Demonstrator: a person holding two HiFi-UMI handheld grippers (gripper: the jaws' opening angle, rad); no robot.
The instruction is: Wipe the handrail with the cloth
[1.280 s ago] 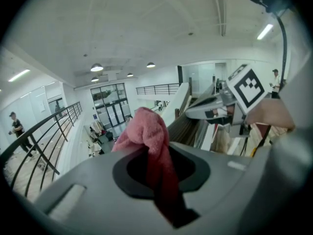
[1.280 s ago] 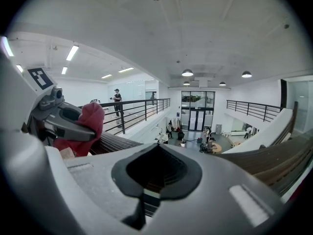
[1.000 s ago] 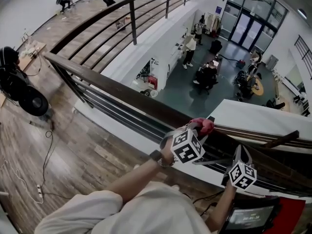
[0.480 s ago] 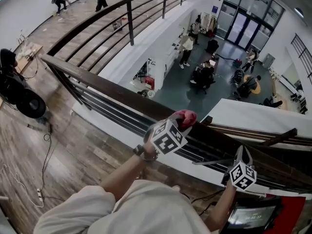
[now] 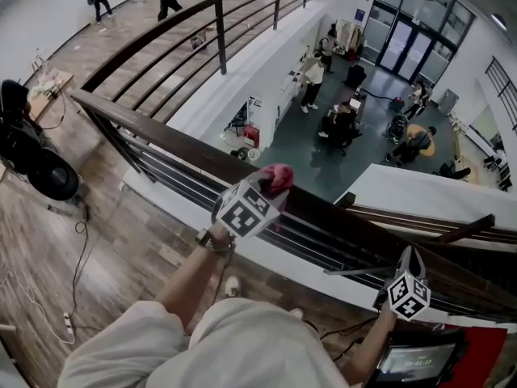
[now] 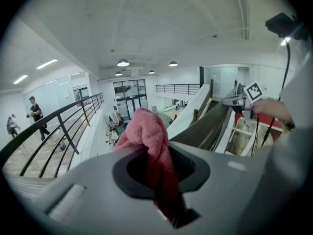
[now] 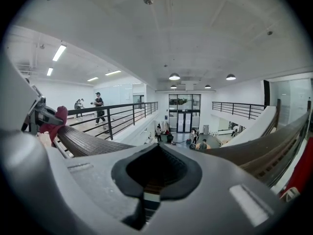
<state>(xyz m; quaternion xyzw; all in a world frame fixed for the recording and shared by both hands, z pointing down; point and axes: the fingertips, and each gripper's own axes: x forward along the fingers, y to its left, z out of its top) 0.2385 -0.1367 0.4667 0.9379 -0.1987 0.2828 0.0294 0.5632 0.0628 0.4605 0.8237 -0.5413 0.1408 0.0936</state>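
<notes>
On the mezzanine, we hold the right claw (image 5: 409,259) closest in, its jaws drawn together on nothing, just over the right-hand stretch of the handrail (image 5: 149,132). We cannot tell whether it touches the wood. Further left, the left claw (image 5: 266,191) is clamped narrow on the pink cloth (image 5: 277,176), which bunches out past the jaws and sits on the rail's dark top face. The left claw's own view shows the cloth (image 6: 146,136) pinched between the jaws.

From the cloth, the handrail's long axis runs up and to the left, away from us toward the corner where a second railing (image 5: 218,23) turns off. Its other length passes rightward beneath the right claw. We judge the left arm the only one placed to wipe, and any stroke must follow that diagonal line, since a drift sideways would take the cloth off the narrow top.

Beyond the rail, well below, people (image 5: 313,79) stand on the lobby floor (image 5: 307,168).
</notes>
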